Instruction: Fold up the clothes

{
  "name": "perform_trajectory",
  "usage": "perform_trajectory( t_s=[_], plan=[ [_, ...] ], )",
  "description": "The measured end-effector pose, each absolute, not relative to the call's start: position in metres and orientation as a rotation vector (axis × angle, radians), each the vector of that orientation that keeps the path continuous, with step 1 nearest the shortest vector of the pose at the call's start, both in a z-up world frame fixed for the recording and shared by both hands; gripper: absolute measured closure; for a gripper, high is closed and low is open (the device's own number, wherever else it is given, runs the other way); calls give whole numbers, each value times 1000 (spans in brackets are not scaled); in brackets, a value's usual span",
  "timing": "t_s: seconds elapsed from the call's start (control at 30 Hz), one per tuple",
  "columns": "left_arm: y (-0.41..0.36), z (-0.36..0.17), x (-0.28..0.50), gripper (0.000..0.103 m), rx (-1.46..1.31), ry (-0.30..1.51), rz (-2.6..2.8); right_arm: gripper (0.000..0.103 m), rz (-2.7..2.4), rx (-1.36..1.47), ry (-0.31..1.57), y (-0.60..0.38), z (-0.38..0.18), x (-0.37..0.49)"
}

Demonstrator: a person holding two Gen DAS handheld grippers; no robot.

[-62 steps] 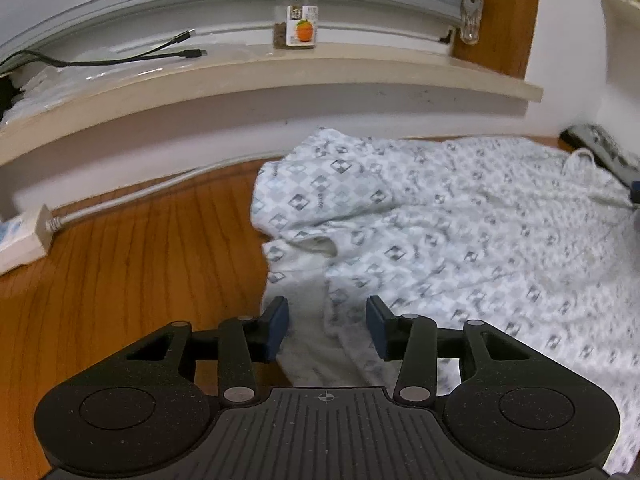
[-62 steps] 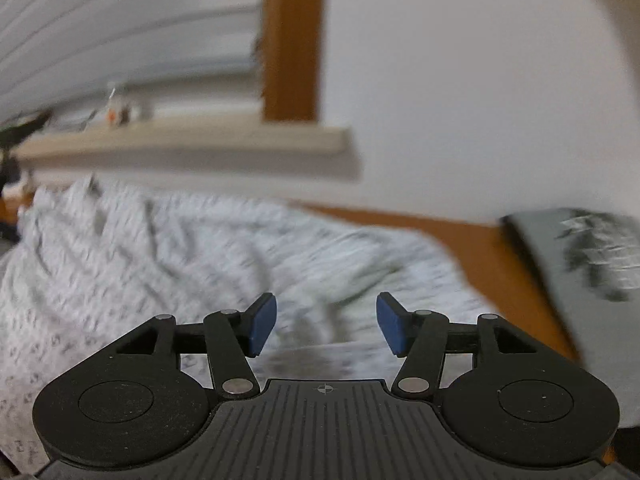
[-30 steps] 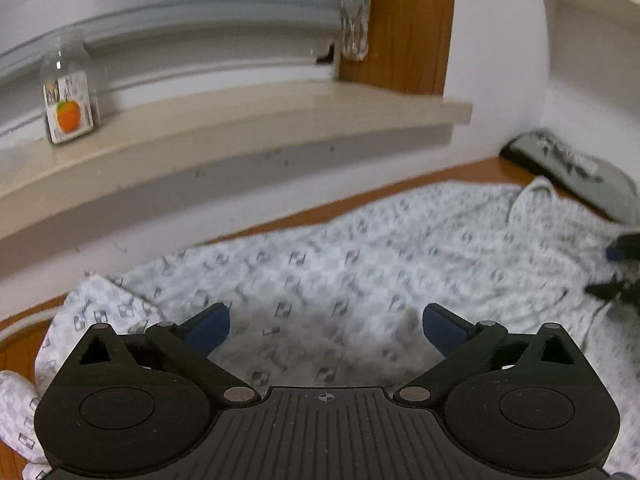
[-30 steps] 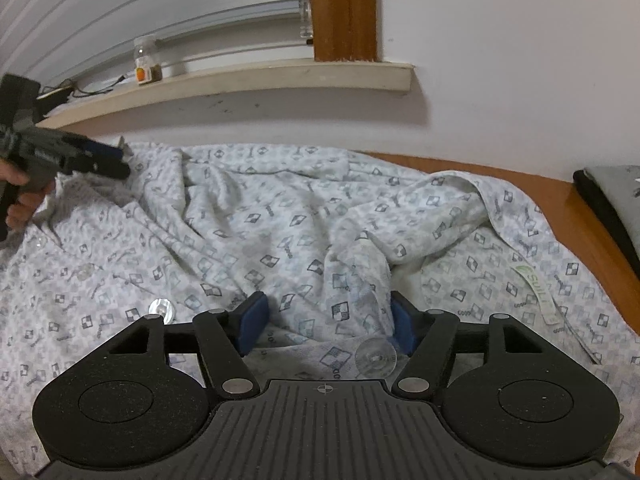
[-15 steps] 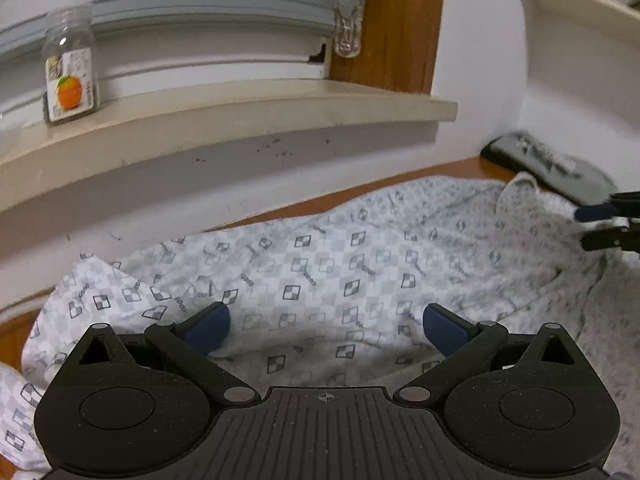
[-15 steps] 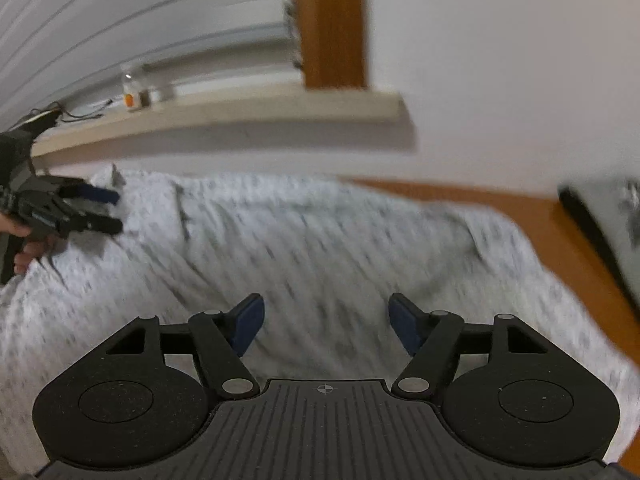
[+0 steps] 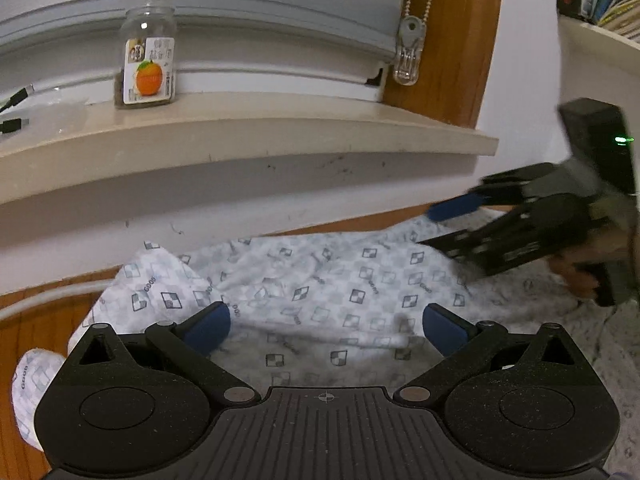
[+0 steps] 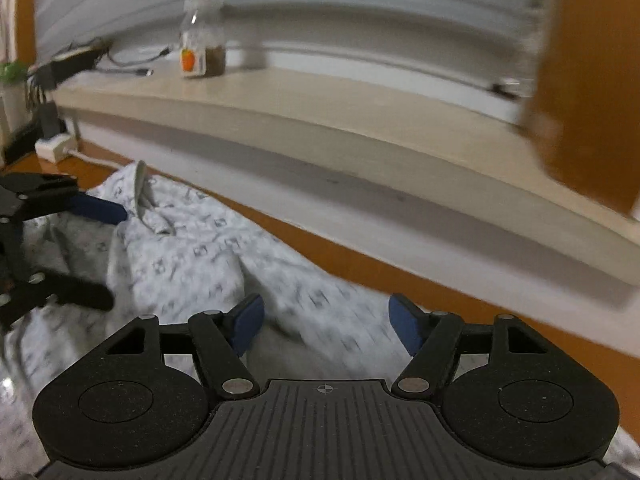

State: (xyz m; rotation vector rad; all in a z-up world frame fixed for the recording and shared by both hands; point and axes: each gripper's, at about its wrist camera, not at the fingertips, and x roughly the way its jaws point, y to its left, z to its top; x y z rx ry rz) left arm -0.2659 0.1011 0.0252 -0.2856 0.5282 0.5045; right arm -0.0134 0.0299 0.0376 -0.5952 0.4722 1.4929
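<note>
The wooden table [image 7: 36, 332] carries the patterned shirt [image 7: 320, 280], which lies spread and rumpled against the wall below the windowsill [image 7: 240, 128], no neat fold showing. Both grippers hover low over it, empty: the left gripper [image 7: 326, 326] spread wide, the right gripper [image 8: 326, 320] also spread. Likely arranging the cloth; next, pinch an edge each

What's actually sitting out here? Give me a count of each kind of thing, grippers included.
Black two-finger grippers with blue pads: 2, left gripper and right gripper
White checked-print shirt: 1
Clear glass jar with orange-fruit label: 1
White power strip: 1
Total: 5
</note>
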Motion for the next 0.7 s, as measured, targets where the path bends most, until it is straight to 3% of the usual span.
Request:
perform_trajectory(
  t_s=[0.17,0.2,0.23,0.3,0.6,0.67,0.7],
  plan=[
    [100,26,-263,0,-272,545,502,37,1514,-611,543,55,27,-11],
    [100,26,-263,0,-270,546,502,48,1509,-593,554,55,28,-8],
    [100,27,-262,0,-269,548,502,72,1504,-574,563,53,28,-5],
    [99,27,-262,0,-265,548,503,100,1500,-536,551,45,33,1],
    [94,29,-266,0,-232,538,516,102,1408,-381,383,-8,72,22],
    [93,30,-267,0,-227,522,513,96,1452,-407,436,-2,68,23],
    [92,30,-267,0,-226,523,510,83,1473,-419,462,1,67,24]
  ],
)
